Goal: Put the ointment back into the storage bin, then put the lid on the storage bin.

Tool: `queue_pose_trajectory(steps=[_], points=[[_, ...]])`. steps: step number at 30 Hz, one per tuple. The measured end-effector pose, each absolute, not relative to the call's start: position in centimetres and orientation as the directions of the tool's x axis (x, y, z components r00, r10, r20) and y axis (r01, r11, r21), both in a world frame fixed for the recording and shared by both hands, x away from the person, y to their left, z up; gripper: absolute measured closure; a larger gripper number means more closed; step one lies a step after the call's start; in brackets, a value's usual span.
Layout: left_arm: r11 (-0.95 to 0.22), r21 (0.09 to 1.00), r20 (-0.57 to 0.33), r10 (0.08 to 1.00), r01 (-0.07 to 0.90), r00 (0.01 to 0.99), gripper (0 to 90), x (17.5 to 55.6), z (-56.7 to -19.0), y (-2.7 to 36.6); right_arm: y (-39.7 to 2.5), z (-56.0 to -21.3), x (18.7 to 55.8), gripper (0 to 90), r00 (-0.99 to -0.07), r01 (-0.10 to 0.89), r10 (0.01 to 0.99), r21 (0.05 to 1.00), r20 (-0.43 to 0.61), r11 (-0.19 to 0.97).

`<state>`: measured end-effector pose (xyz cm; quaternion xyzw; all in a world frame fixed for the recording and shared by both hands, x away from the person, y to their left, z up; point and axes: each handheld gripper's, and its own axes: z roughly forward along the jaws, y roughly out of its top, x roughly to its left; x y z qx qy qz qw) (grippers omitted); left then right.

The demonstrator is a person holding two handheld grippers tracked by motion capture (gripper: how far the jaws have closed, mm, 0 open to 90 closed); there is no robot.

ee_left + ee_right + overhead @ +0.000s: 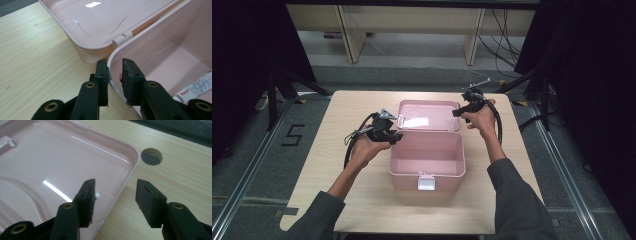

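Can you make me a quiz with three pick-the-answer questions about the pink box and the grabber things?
1. Where are the left gripper's jaws?
A. One on each side of the wall of the pink plastic box
B. On the white latch
C. Flat on the floor

2. What colour is the small latch on the front of the box?
A. Green
B. White
C. Black

3. How is the box's pink plastic lid?
A. Shut tight
B. Taken off and lying on the floor
C. Open, lying back on the light wooden table

Answers:
1 A: the left gripper view shows the rim running between its jaws.
2 B: in the high view the latch looks white against the pink front.
3 C: the high view shows the lid folded back behind the open box, and the right gripper stands open over its edge.
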<state>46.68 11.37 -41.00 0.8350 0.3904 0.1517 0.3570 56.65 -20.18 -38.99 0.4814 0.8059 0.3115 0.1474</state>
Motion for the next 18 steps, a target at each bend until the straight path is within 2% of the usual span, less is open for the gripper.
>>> queue_pose_trajectory(steps=[2, 5, 11, 18], points=[[-0.436, 0.717, -0.025, 0.763, 0.544, 0.645, 74.7, 46.7, -41.0, 11.4, -19.9, -39.0, 56.7, 56.2, -0.473, 0.697, 0.876, 0.647, 0.089, 0.311], [-0.437, 0.716, -0.024, 0.763, 0.544, 0.646, 74.7, 46.7, -41.0, 11.4, -19.8, -39.2, 56.9, 60.3, -0.480, 0.690, 0.874, 0.645, 0.069, 0.328], [-0.439, 0.719, -0.023, 0.760, 0.539, 0.650, 74.7, 46.7, -41.1, 11.4, -19.7, -40.0, 57.4, 60.4, -0.435, 0.719, 0.898, 0.624, 0.061, 0.306], [-0.450, 0.718, -0.007, 0.758, 0.531, 0.652, 74.6, 46.7, -41.1, 11.3, -20.2, -40.6, 58.1, 58.5, -0.423, 0.725, 0.905, 0.619, 0.056, 0.301]])
